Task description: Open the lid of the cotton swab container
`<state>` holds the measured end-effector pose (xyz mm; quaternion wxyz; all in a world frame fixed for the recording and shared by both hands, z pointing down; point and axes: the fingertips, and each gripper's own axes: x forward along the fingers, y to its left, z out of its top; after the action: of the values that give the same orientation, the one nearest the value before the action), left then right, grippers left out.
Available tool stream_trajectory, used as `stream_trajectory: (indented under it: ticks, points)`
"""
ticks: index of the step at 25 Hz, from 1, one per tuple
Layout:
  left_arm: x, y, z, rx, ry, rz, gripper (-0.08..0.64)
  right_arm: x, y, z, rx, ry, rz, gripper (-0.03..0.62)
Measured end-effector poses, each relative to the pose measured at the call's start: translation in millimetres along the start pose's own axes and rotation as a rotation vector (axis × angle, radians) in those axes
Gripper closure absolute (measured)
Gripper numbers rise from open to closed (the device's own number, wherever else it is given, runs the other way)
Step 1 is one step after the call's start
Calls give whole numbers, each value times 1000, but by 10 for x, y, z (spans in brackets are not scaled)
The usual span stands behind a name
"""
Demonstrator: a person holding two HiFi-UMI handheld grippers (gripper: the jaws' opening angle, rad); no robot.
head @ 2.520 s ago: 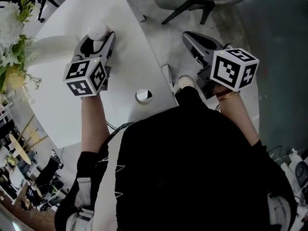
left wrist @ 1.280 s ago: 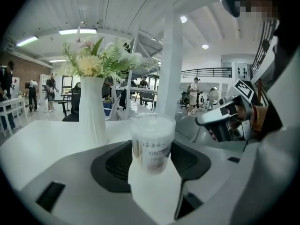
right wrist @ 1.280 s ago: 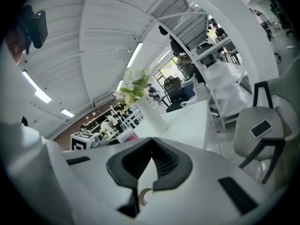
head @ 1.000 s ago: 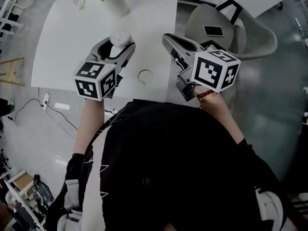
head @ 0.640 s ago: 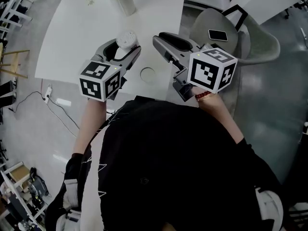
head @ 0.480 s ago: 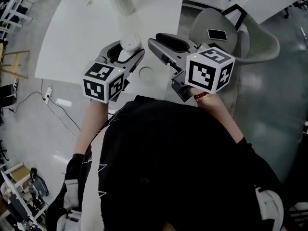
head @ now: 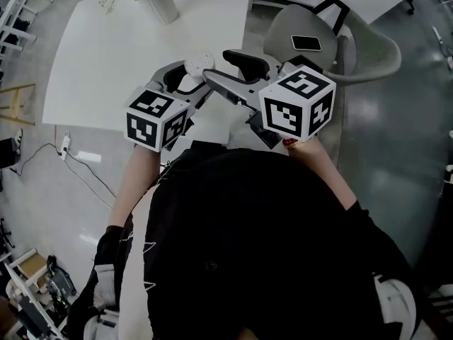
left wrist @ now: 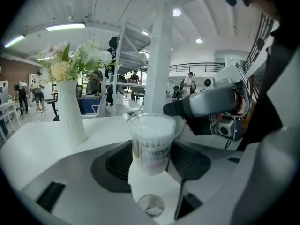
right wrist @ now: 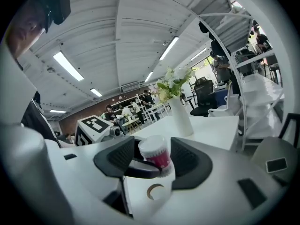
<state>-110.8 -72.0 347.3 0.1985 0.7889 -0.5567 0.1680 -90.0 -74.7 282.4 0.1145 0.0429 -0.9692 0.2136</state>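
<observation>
The left gripper (head: pixel 185 80) is clamped on the cotton swab container (head: pixel 199 63) and holds it raised over the table (head: pixel 106 62), near the right edge. The lid appears still on. The right gripper (head: pixel 226 68) has just been opening its jaws; they straddle the container's top without pressing on it. Step in hand: approach to the lid. Next move: close on the lid and lift it off.

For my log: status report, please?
Left gripper shut on swab container, upright. Right gripper just opening, container between its jaws. Round disc on table below. Nothing blocks.

Head view steeply down on table (head: pixel 106 62), gripper views near-level, close, sharing swab container (left wrist: pixel 152 142).
</observation>
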Motion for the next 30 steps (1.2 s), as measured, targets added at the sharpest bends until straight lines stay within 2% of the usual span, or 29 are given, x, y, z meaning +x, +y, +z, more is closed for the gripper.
stream_trajectory:
  ticks: [4,10,20,30]
  points:
    - [61,-74,24,17,14,-18,295,10,-13,-38,-48,30,-6,319]
    - [90,-158,-54,29,47,-44,295,48,-10,-76,-55,45,-6,302]
    - [76,-206,-141,23,78,-79,296,180,28,-251,-111,120,-9,299]
    - [97,-252,-171,19,86,-97,296,171,22,-329,-115,144,-27,312]
